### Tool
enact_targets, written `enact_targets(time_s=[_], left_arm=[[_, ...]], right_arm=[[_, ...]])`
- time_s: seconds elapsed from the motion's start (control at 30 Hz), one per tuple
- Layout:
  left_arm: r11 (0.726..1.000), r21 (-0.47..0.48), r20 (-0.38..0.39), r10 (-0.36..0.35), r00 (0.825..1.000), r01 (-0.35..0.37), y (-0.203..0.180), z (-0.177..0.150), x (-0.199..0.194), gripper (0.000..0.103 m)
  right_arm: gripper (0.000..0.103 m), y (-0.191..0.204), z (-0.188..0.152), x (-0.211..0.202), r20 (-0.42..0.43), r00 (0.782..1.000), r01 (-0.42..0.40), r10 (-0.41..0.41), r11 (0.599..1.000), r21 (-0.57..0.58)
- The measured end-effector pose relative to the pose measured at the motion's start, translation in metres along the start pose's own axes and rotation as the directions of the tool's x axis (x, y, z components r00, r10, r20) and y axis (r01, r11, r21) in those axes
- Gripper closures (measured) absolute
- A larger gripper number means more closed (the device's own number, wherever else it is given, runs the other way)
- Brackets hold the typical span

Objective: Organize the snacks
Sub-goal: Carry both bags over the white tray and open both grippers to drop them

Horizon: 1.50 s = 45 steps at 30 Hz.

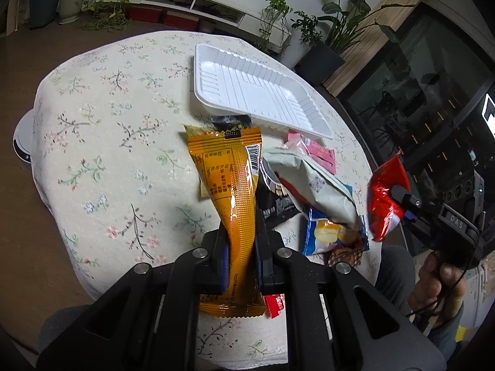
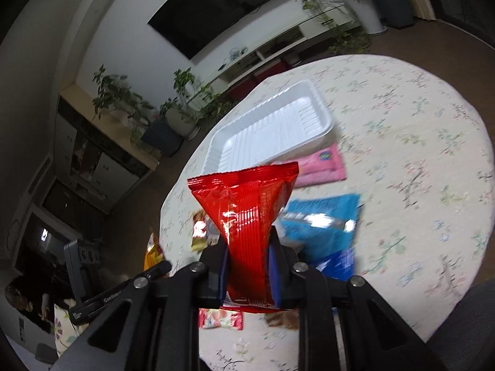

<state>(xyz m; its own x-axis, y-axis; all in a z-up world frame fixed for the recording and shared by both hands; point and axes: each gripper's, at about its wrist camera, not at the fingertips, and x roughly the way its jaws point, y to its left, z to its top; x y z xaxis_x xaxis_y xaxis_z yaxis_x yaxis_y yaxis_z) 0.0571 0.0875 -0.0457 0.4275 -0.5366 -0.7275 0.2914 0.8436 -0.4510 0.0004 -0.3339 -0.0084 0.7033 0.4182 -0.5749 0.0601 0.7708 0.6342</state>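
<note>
Red packet (image 2: pixel 247 216) between right gripper (image 2: pixel 247 266) pads (pinched)

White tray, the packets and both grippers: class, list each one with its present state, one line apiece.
White tray: empty, on the tablecloth.
Orange packet: clamped, lifted.
Red packet: clamped, lifted.
Pink packet: lying beside the tray.
Left gripper: shut on the orange packet.
Right gripper: shut on the red packet.

Potted plants (image 1: pixel 337 27), black television (image 2: pixel 213 6)
</note>
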Motion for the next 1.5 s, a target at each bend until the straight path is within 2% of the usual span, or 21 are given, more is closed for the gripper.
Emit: enact_targets(time_s=[0.23,0.4,0.63,0.83,1.0,1.2,1.5], left_arm=[[0.999,0.021,0.049,0.037,0.998,-0.038,0.007,0.037,-0.012,0.093],[0.994,0.064,0.095,0.087,0.992,-0.093,0.006,0.074,-0.023,0.093],[0.974,0.163,0.132,0.136,0.982,-0.157,-0.016,0.136,-0.022,0.093],[0.95,0.24,0.088,0.181,0.98,-0.197,-0.043,0.183,0.03,0.093],[0.945,0.259,0.036,0.2,0.979,-0.203,-0.052,0.195,0.08,0.093],[0.941,0.261,-0.047,0.234,0.971,-0.214,-0.044,0.204,0.141,0.093],[0.933,0.276,-0.132,0.274,0.953,-0.23,-0.033,0.195,0.204,0.093]], right_arm=[[0.08,-0.038,0.044,-0.044,0.137,0.986,0.088,-0.093,0.995,0.043],[0.08,-0.052,0.072,-0.06,0.193,0.971,0.136,-0.141,0.99,0.037],[0.08,-0.047,0.117,-0.053,0.223,0.967,0.132,-0.125,0.991,-0.019],[0.08,-0.014,0.155,-0.001,0.156,0.985,0.088,-0.069,0.989,-0.121],[0.08,-0.001,0.169,0.06,0.05,0.995,0.09,-0.082,0.978,-0.186],[0.08,-0.011,0.172,0.13,-0.073,0.988,0.119,-0.135,0.974,-0.194],[0.08,-0.017,0.168,0.178,-0.146,0.966,0.168,-0.212,0.949,-0.268]])
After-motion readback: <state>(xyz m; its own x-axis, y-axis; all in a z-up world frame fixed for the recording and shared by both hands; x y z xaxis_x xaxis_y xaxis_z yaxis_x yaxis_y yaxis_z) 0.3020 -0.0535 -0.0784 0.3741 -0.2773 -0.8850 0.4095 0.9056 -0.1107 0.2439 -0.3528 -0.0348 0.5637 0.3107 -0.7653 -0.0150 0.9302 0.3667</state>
